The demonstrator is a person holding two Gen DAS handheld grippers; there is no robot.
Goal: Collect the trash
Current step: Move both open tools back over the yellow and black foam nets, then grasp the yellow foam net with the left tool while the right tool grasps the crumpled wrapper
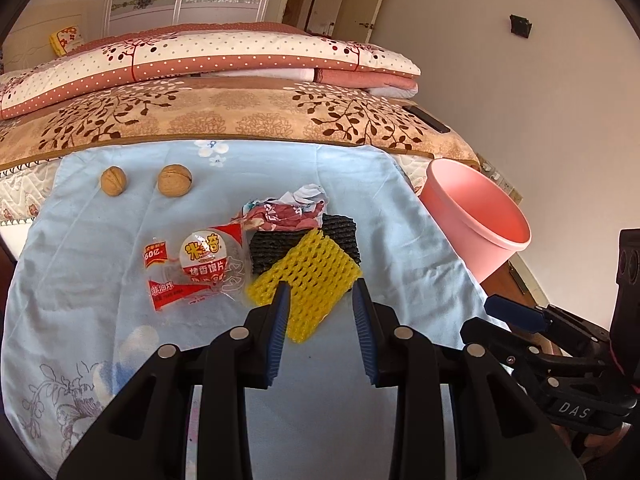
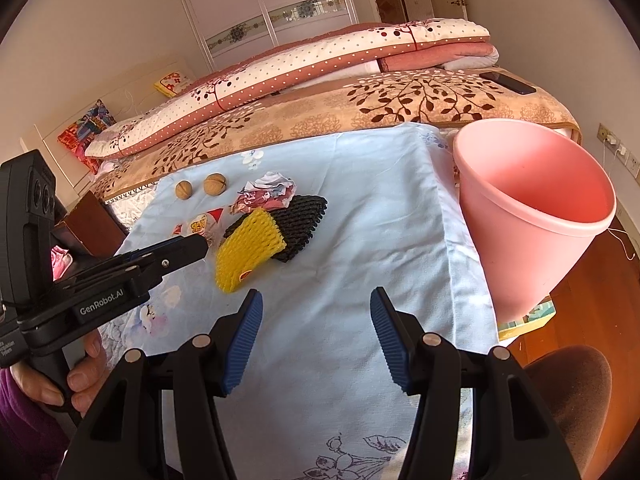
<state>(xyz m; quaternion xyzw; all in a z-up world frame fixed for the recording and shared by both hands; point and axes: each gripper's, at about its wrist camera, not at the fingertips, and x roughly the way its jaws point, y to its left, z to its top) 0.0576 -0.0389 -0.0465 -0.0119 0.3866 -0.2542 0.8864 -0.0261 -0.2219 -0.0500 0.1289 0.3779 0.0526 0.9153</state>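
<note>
On the light blue cloth (image 1: 360,184) lie a yellow foam net (image 1: 308,280), a black foam net (image 1: 304,240) under it, a crumpled paper wrapper (image 1: 292,210) and a red-and-clear snack packet (image 1: 196,264). My left gripper (image 1: 322,292) is open, its fingers on either side of the yellow net's near edge, just above it. My right gripper (image 2: 316,304) is open and empty over bare cloth, to the right of the nets (image 2: 248,248). The pink bin (image 2: 532,212) stands at the cloth's right edge, tilted toward me.
Two walnuts (image 1: 146,180) lie at the far left of the cloth. Folded quilts (image 1: 208,64) and a brown patterned blanket fill the bed behind. A dark phone (image 1: 426,119) lies on the blanket. A brown stool (image 2: 568,384) is at lower right.
</note>
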